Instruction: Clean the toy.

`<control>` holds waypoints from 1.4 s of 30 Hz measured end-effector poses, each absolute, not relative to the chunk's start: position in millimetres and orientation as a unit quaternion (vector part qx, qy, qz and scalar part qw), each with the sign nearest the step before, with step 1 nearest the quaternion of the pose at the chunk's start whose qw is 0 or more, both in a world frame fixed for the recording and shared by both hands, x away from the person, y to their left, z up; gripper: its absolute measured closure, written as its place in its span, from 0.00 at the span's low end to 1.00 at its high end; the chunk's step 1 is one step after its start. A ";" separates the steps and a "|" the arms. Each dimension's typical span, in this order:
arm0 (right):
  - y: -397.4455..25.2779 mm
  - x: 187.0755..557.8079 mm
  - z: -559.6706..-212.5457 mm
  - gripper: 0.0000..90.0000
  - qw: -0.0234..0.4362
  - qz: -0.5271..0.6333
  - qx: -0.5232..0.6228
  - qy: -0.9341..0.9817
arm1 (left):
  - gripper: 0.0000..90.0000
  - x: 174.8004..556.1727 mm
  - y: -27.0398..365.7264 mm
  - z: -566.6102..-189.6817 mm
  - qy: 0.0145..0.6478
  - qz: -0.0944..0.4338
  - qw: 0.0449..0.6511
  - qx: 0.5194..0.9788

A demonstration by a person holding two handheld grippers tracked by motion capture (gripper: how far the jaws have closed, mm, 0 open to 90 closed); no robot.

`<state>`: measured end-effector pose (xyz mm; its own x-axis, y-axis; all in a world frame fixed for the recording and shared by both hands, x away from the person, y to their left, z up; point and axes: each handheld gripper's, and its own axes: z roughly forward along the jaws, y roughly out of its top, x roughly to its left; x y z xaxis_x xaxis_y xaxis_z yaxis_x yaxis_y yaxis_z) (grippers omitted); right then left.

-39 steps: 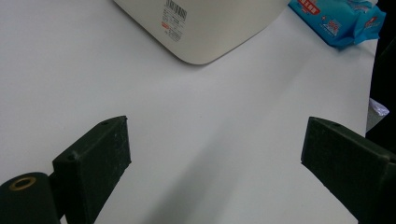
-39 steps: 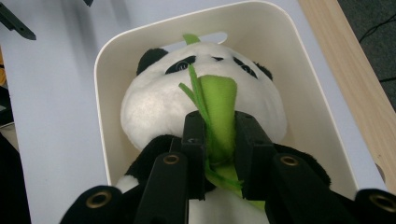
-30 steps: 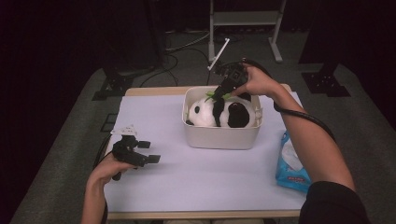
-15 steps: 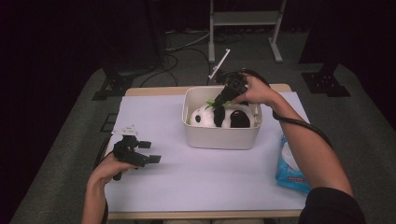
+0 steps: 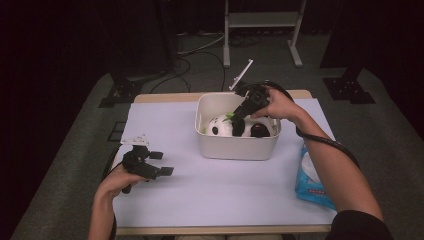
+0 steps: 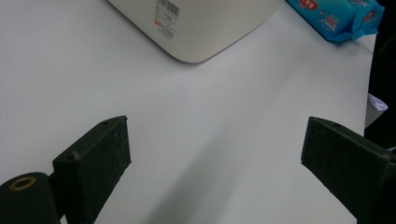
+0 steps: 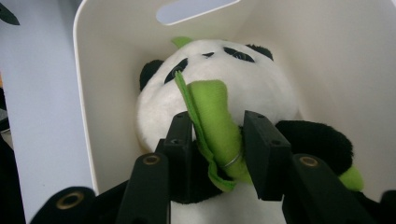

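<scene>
A black-and-white panda plush (image 5: 220,126) lies inside the white bin (image 5: 237,148) at the table's back middle. My right gripper (image 5: 236,116) reaches down into the bin from the right. In the right gripper view its jaws (image 7: 217,144) are shut on the green bamboo stalk (image 7: 210,114) sewn to the panda (image 7: 261,88), whose head rests against the bin wall (image 7: 107,56). My left gripper (image 5: 161,163) hovers low over the white table at the front left, open with nothing between its jaws (image 6: 215,158).
A blue wipes packet (image 5: 312,176) lies at the table's right edge, under the right forearm; it also appears in the left gripper view (image 6: 336,16) beyond the bin's corner (image 6: 205,28). Cables and stand legs sit on the floor behind the table.
My right gripper has dropped lower into the bin with the green stalk still held, and the panda has settled deeper. The left gripper has hardly moved.
</scene>
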<state>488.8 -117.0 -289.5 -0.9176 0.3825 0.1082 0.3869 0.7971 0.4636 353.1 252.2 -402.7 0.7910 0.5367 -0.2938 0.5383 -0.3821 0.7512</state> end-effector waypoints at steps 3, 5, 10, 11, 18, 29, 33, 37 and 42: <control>-119.6 487.9 -289.2 0.65 0.006 -0.247 -0.205 -0.947 | 0.08 353.3 252.4 -402.9 0.323 -0.001 0.452 0.831; -121.2 487.3 -289.2 0.63 0.004 -0.246 -0.205 -0.947 | 0.08 353.5 252.6 -402.9 0.323 -0.001 0.452 0.831; -127.7 485.0 -285.2 0.61 0.009 -0.254 -0.211 -0.944 | 0.08 353.5 252.8 -402.6 0.322 0.001 0.453 0.832; -129.4 483.6 -282.2 0.61 0.007 -0.261 -0.210 -0.942 | 0.08 353.5 252.6 -402.7 0.321 0.000 0.453 0.831; -144.3 474.9 -269.5 0.59 0.001 -0.272 -0.216 -0.938 | 0.08 353.0 249.0 -402.3 0.318 -0.001 0.451 0.834; -167.4 455.3 -264.6 0.56 -0.003 -0.294 -0.227 -0.928 | 0.08 354.4 248.1 -401.6 0.317 0.002 0.452 0.834; -173.8 448.3 -263.7 0.55 -0.005 -0.297 -0.228 -0.927 | 0.08 354.9 245.2 -401.9 0.313 0.001 0.450 0.836; -180.5 440.6 -261.8 0.54 -0.003 -0.301 -0.229 -0.926 | 0.08 355.6 244.1 -402.7 0.313 0.000 0.450 0.837; -190.7 433.6 -259.9 0.52 -0.005 -0.307 -0.229 -0.924 | 0.08 356.8 243.7 -403.8 0.312 -0.002 0.449 0.837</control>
